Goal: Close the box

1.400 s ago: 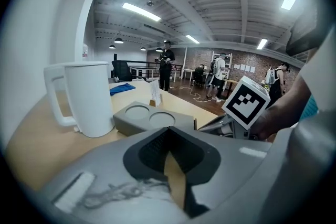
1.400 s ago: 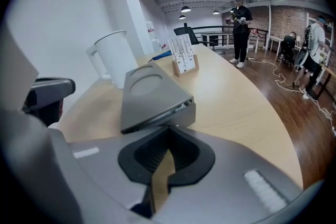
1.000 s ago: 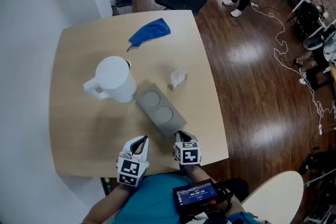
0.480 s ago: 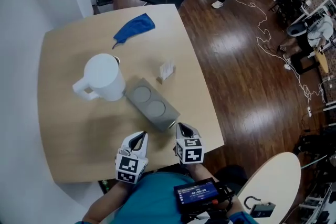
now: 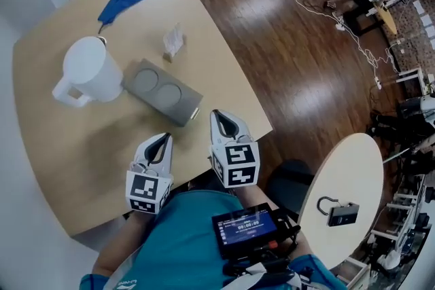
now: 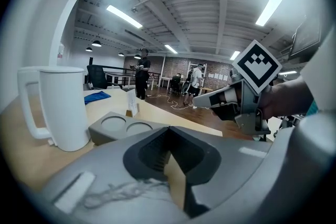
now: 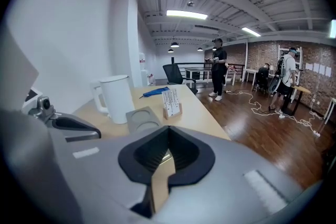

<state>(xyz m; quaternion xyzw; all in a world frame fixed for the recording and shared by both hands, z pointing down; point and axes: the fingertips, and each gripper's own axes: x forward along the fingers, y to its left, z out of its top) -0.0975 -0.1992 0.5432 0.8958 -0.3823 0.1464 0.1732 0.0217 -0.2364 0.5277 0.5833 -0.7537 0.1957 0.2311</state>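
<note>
The grey box [image 5: 162, 92] lies flat on the wooden table [image 5: 61, 146], its lid down, two round recesses on top. It also shows in the left gripper view [image 6: 126, 128] and the right gripper view [image 7: 142, 119]. Both grippers hover at the table's near edge, short of the box and apart from it. My left gripper [image 5: 163, 139] is shut and holds nothing. My right gripper [image 5: 216, 115] is shut too, its tip a little short of the box's near corner. Each gripper's jaws meet at the tip with nothing between them.
A white pitcher [image 5: 88, 68] stands right beside the box on its left. A small card holder [image 5: 173, 43] and a blue cloth [image 5: 122, 0] lie farther back. A round side table [image 5: 353, 173] with a padlock [image 5: 343, 210] is at my right; cables trail over the wood floor.
Both grippers have drawn back from the box toward the table's near edge. The right gripper, earlier at the box's near end, now stands clear of it. The head view has swung right.
</note>
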